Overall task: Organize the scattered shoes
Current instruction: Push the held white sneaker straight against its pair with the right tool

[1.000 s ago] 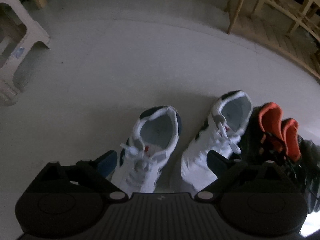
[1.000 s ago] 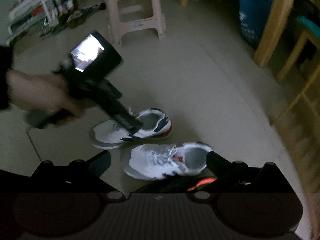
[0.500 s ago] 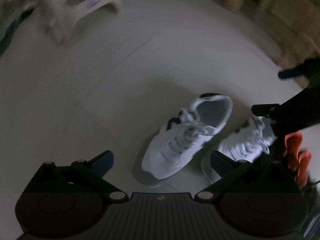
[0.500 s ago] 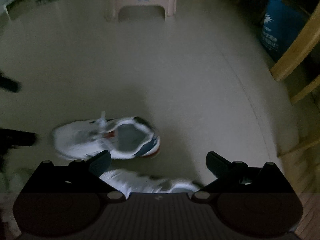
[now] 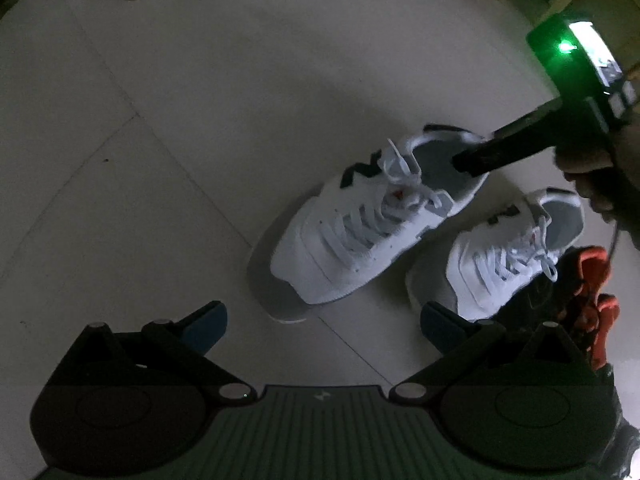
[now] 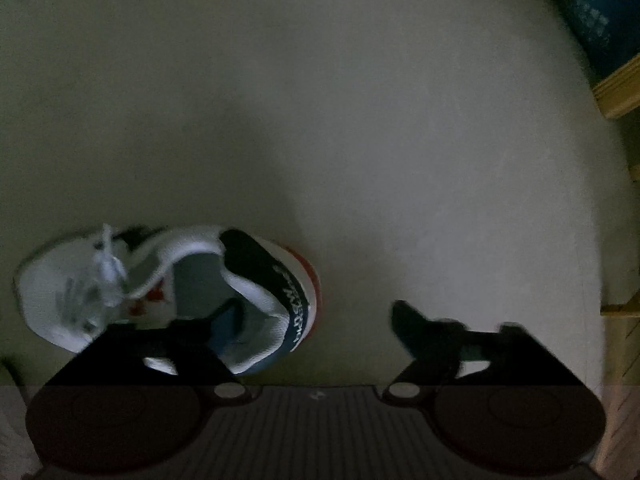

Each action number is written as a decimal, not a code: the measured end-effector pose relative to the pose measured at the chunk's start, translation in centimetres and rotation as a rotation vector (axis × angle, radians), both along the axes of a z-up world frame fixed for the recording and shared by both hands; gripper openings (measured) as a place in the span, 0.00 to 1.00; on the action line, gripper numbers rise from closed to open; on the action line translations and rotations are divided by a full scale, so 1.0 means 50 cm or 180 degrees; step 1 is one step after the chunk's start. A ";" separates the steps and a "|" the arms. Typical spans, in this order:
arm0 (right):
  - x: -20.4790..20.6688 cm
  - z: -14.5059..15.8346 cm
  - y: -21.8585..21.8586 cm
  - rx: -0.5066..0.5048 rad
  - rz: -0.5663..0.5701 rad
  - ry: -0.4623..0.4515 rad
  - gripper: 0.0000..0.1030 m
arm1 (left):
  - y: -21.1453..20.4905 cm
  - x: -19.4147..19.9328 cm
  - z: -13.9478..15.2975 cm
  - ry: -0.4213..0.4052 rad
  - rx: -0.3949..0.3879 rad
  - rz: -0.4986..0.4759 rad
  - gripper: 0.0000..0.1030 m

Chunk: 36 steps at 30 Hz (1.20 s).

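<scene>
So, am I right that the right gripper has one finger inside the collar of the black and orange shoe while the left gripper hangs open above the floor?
Not quite: in the left wrist view the right gripper, jaws closing, reaches into the nearer white sneaker, not the black and orange shoe. The left gripper does hang open above the floor.

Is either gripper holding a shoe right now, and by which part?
Not yet: right gripper is closing on the white sneaker's heel collar, one finger inside. Left gripper is empty.

Both grippers are black with ribbed housings, round silver screws at the finger pivots and blue pads [image 5: 206,322] on angular fingers — the right gripper [image 5: 476,158] carries a lit screen [image 5: 596,54] and green light — held by a hand [image 5: 592,176].
</scene>
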State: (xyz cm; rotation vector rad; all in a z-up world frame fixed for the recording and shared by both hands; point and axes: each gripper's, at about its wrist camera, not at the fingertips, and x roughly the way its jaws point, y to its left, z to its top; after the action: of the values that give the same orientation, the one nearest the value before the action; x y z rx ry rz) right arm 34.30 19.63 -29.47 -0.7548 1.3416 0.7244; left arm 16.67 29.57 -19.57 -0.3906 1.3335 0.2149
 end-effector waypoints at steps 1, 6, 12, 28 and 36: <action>0.000 -0.005 -0.004 0.0073 -0.0042 0.0084 0.30 | -0.003 0.000 0.000 -0.0003 -0.0001 -0.0011 1.00; -0.009 -0.005 -0.009 0.0027 0.0098 -0.0101 0.24 | -0.004 0.001 0.001 -0.0013 0.0030 -0.0048 1.00; 0.009 0.002 -0.052 0.0013 0.0042 -0.0220 0.23 | -0.010 0.006 0.007 -0.0062 0.0089 -0.0130 1.00; 0.068 0.005 -0.160 -0.0009 -0.0479 -0.0268 0.23 | -0.036 0.016 0.008 -0.0090 0.0105 -0.0257 1.00; 0.055 0.029 -0.165 -0.0036 -0.0525 -0.0248 0.24 | -0.040 0.014 0.013 -0.0102 0.0128 -0.0304 1.00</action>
State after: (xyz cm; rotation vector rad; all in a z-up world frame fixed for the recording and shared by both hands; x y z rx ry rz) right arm 37.03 11.35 -28.02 -0.6660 1.3209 0.5516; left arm 17.37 27.56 -18.91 -0.2945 1.3108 0.1548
